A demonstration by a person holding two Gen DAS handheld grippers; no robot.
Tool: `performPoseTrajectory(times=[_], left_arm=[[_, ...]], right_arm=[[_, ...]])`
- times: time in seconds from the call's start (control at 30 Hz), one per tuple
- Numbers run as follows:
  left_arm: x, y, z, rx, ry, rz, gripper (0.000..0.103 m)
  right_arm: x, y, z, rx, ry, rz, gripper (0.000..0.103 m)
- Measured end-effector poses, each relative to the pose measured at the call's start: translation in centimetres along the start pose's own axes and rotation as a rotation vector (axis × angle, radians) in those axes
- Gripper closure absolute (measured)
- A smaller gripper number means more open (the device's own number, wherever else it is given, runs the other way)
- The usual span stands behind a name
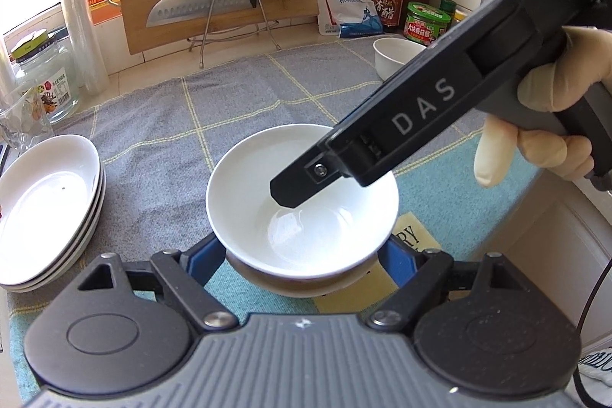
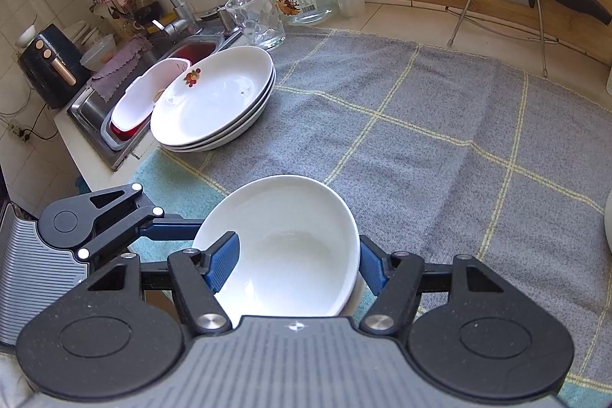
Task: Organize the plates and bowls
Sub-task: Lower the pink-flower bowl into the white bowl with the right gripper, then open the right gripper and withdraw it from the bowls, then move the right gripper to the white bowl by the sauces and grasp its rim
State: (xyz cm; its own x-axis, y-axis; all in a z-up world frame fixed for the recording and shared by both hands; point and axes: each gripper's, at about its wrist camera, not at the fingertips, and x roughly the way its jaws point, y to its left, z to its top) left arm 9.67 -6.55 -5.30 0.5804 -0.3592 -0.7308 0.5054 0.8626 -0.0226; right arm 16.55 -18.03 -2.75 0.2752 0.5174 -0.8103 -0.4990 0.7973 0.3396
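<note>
A white bowl [image 1: 302, 201] sits nested on a second bowl [image 1: 298, 283] on the checked cloth. My left gripper [image 1: 302, 255] is open, its blue fingers on either side of the lower bowl. My right gripper [image 2: 294, 262] is wide apart around the top bowl [image 2: 283, 251]: one blue pad [image 2: 223, 260] is inside the rim and the other is outside, so I cannot tell whether it grips. It reaches in from the right in the left wrist view [image 1: 290, 190]. A stack of three white plates [image 1: 46, 209] lies to the left; it also shows in the right wrist view [image 2: 214, 102].
Another white bowl [image 1: 397, 58] stands at the back right near bottles and jars. A cutting board with a knife [image 1: 214, 2] on a wire stand is behind. A glass jar [image 1: 46, 79] and glass stand at the left. The sink [image 2: 145, 90] lies beyond the plates.
</note>
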Motion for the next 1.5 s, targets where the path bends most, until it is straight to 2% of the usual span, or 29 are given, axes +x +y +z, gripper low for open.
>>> performPoseTrajectory(times=[0.23, 0.4, 0.63, 0.8, 1.07, 1.3, 1.5], left_arm=[[0.1, 0.0, 0.0, 0.006, 0.003, 0.004, 0.015], [0.4, -0.2, -0.1, 0.019, 0.006, 0.001, 0.009], [-0.1, 0.5, -0.2, 0.01, 0.012, -0.016, 0.009], [-1.2, 0.7, -0.2, 0.01, -0.005, -0.03, 0.009], [-2.7, 0.2, 1.6, 0.035, -0.083, -0.041, 0.008], [-1.6, -2.0, 3.7, 0.061, -0.126, -0.079, 0.008], [0.4, -4.5, 5.5, 0.073, -0.14, -0.122, 0.008]], right_arm=[[0.1, -0.1, -0.1, -0.001, 0.006, 0.003, 0.031], [0.2, 0.0, -0.2, -0.014, 0.001, 0.014, 0.022], [-0.2, 0.4, -0.2, -0.042, -0.021, 0.011, 0.007], [-0.7, 0.7, -0.5, -0.073, -0.044, -0.024, 0.003], [-2.5, -0.1, -1.1, -0.078, -0.109, -0.072, 0.0], [-4.5, -3.3, -1.7, -0.024, -0.135, -0.139, 0.0], [-6.0, -6.8, -2.8, 0.019, -0.136, -0.238, 0.0]])
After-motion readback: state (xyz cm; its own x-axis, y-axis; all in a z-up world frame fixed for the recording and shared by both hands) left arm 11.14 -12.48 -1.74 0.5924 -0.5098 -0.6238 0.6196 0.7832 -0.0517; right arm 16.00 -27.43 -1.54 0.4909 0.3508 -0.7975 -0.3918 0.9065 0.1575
